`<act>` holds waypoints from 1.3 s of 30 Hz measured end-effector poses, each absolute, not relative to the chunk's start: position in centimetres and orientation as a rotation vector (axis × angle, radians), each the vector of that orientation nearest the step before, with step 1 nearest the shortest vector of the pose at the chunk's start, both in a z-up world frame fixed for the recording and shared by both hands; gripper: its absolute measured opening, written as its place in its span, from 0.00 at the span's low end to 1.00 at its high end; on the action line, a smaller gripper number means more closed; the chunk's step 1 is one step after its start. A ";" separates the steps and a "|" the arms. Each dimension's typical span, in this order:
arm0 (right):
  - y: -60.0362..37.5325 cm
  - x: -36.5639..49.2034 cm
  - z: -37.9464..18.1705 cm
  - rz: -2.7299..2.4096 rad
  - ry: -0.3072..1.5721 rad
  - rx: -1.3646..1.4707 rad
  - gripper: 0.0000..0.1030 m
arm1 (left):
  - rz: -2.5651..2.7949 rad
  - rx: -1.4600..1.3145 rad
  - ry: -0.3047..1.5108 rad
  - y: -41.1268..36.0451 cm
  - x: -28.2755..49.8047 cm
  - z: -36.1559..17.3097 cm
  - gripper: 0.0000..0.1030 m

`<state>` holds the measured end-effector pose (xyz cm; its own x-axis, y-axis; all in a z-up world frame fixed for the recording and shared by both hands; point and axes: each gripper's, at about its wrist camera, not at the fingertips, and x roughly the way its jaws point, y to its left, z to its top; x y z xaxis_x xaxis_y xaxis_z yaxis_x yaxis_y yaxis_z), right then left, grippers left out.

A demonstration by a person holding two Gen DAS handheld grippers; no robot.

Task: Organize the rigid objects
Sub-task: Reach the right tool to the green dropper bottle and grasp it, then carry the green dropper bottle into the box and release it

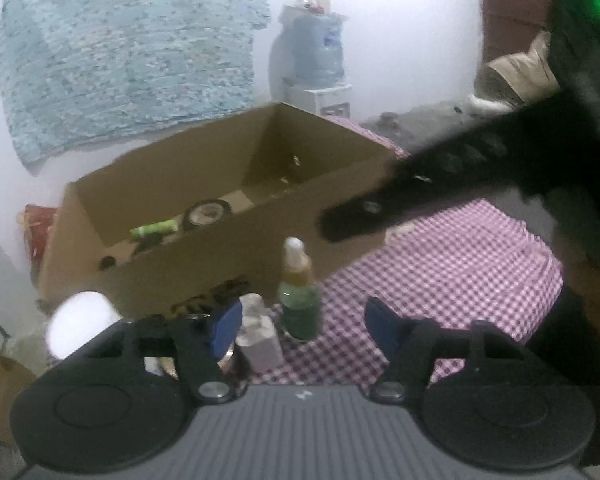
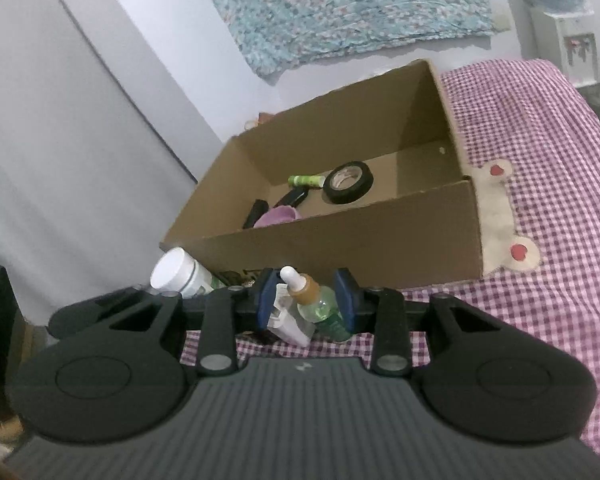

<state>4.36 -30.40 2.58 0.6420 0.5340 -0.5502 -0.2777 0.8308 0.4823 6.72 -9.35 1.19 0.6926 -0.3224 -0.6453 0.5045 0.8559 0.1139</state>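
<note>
The right gripper (image 2: 307, 298) has its blue-padded jaws part-open around a clear green dropper bottle (image 2: 314, 300) and a white tube (image 2: 286, 320), not visibly clamped. The left gripper (image 1: 300, 320) is open wide. Beyond stands a plain cardboard box (image 2: 340, 236) holding a black tape roll (image 2: 348, 182), on checked pink cloth (image 2: 540, 160).

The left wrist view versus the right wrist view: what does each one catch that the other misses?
Only the left wrist view shows the right gripper from outside, reaching toward the box, and its own open left gripper.

Only the right wrist view shows the purple cup in the box and the bear patch on the cloth.

Both show the cardboard box, black tape roll, green tube, dropper bottle and white jar.
</note>
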 end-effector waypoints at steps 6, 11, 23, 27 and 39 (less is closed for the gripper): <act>-27.5 6.7 2.6 0.496 0.758 0.240 0.31 | -0.458 0.334 0.659 -10.4 6.6 -1.0 0.52; -26.3 8.3 1.6 0.508 0.778 0.185 0.30 | -0.449 0.339 0.664 -10.5 7.1 -1.9 0.46; -28.2 8.5 0.9 0.518 0.785 0.256 0.18 | -0.443 0.411 0.633 -12.2 8.0 -2.6 0.46; -29.2 8.3 0.6 0.516 0.788 0.297 0.18 | -0.414 0.477 0.634 -13.4 8.4 -3.1 0.43; -30.3 7.9 -0.1 0.535 0.780 0.344 0.18 | -0.393 0.461 0.694 -13.8 9.7 -4.0 0.32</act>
